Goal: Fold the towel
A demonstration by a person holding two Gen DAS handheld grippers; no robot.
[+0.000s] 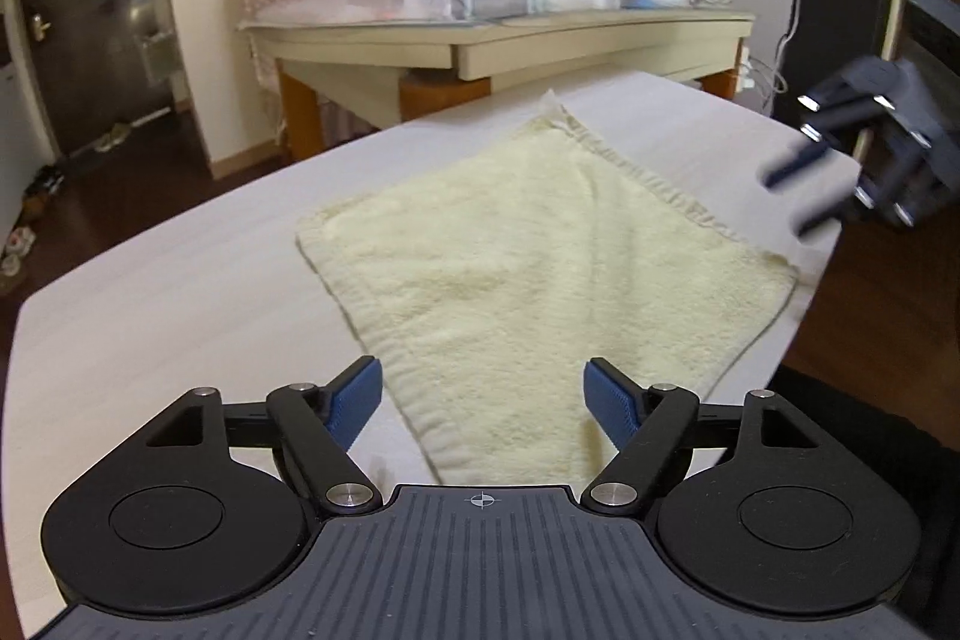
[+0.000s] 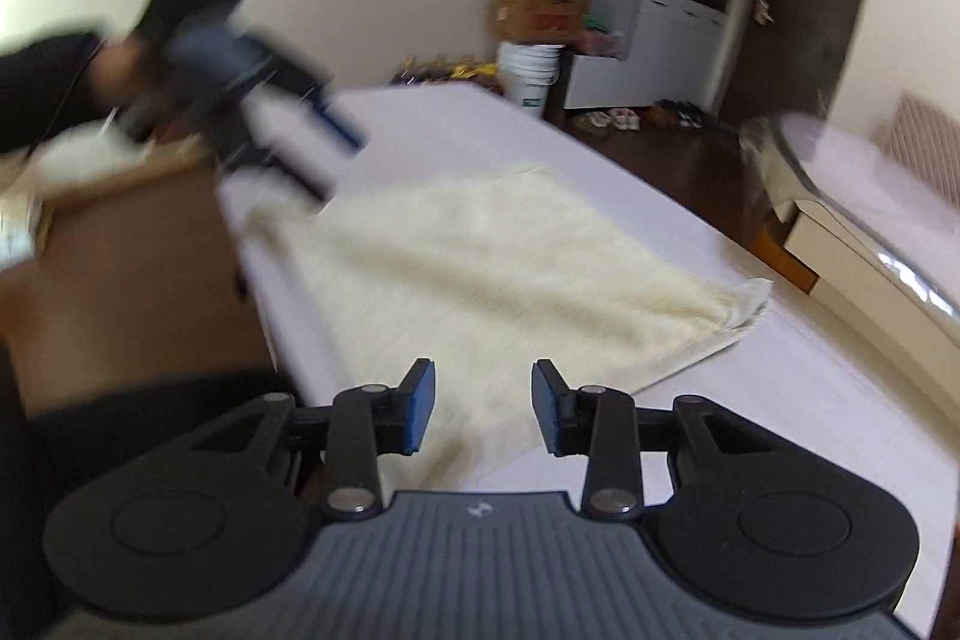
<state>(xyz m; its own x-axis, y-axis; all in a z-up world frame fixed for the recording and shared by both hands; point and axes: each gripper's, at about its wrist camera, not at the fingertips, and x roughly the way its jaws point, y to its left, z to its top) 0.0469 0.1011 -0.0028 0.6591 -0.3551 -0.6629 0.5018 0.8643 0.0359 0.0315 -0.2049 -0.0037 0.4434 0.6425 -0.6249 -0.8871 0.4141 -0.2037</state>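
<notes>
On the white table (image 1: 150, 280) the cream towel (image 1: 540, 232) lies flat and released, left gripper (image 1: 483, 400) spread wide and right gripper (image 2: 483, 406) partly apart, both empty, seemingly between folds.

Bare white tabletop (image 1: 180, 280) around towel (image 1: 540, 244)

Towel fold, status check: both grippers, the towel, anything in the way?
Left hand-held gripper open, empty, over near towel corner. Right hand-held gripper open, empty. Cream towel flat on white table, looks already folded. Nothing on it.
</notes>
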